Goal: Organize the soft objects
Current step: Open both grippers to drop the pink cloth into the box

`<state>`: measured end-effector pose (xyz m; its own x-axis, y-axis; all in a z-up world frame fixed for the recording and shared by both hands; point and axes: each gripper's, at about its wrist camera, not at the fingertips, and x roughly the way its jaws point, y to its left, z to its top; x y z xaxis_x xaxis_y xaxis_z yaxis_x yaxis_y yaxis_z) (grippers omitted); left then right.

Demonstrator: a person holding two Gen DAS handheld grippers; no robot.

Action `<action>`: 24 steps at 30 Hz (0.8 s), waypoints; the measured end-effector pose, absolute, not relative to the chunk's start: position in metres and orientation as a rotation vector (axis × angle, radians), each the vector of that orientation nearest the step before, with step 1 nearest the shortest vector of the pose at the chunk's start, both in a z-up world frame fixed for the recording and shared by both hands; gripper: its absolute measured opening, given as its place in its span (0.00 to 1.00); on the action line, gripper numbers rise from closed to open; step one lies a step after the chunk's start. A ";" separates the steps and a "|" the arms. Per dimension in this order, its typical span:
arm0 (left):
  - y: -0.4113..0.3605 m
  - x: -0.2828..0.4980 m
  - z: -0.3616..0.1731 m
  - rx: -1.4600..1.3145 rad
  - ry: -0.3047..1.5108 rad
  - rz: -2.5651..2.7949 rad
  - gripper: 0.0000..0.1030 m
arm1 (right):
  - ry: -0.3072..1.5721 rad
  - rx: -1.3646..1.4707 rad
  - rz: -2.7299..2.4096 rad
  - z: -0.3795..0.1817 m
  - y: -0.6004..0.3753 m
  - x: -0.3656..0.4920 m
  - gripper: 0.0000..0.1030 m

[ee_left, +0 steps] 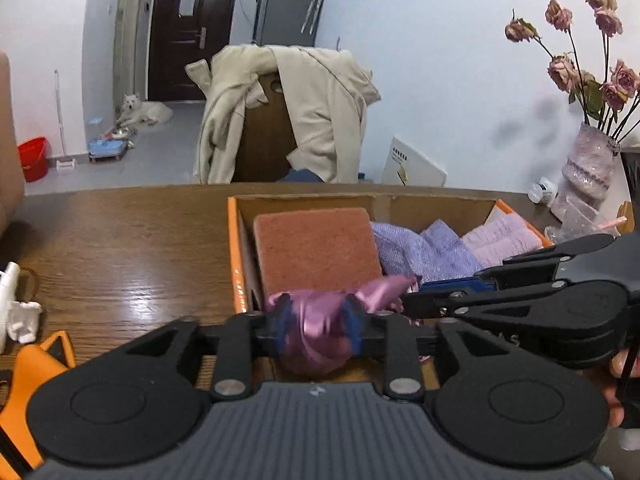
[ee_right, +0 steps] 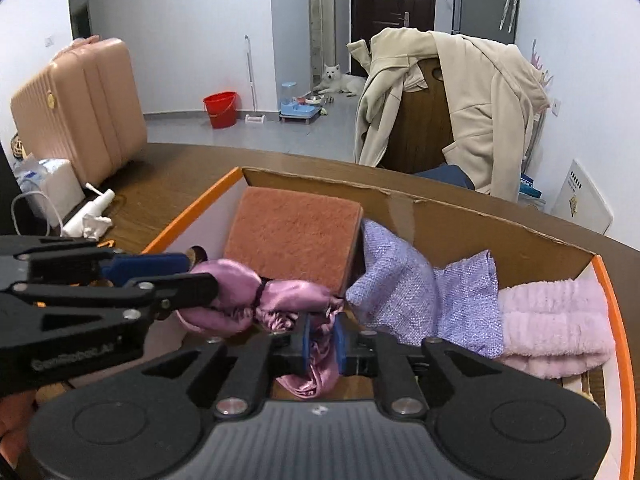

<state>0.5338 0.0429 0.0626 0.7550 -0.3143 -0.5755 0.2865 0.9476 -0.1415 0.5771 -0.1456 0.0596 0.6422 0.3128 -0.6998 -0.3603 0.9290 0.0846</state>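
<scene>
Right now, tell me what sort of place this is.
Probably a lived-in home, in a dining or entry area: a beige hooded jacket draped over a wooden chair, a white dog lying by the dark front door, and a pink hard-shell suitcase.

Beige jacket [ee_left: 320, 112] draped over a wooden chair [ee_left: 266, 140] behind the table [ee_left: 120, 248]. White dog [ee_right: 340, 80] lying by the dark door [ee_right: 392, 4]; red bucket [ee_right: 220, 108] on the grey floor. Pink suitcase [ee_right: 80, 108] standing on the table; dried roses [ee_left: 592, 60] in a vase [ee_left: 588, 164].
</scene>
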 end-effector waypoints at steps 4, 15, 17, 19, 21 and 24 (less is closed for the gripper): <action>0.046 0.510 0.085 -0.004 0.588 -0.322 0.37 | 0.735 -0.071 0.368 0.083 -0.157 0.557 0.17; 0.059 0.377 0.183 0.020 0.399 -0.297 0.57 | 0.501 -0.093 0.306 0.196 -0.212 0.409 0.36; 0.057 0.346 0.192 0.036 0.380 -0.300 0.60 | 0.475 -0.089 0.310 0.201 -0.220 0.379 0.39; 0.055 0.315 0.196 0.057 0.355 -0.302 0.64 | 0.456 -0.089 0.308 0.203 -0.225 0.350 0.43; 0.053 0.287 0.195 0.056 0.338 -0.300 0.70 | 0.430 -0.084 0.309 0.200 -0.229 0.321 0.44; 0.051 0.241 0.185 0.038 0.305 -0.313 0.77 | 0.401 -0.059 0.334 0.188 -0.237 0.280 0.47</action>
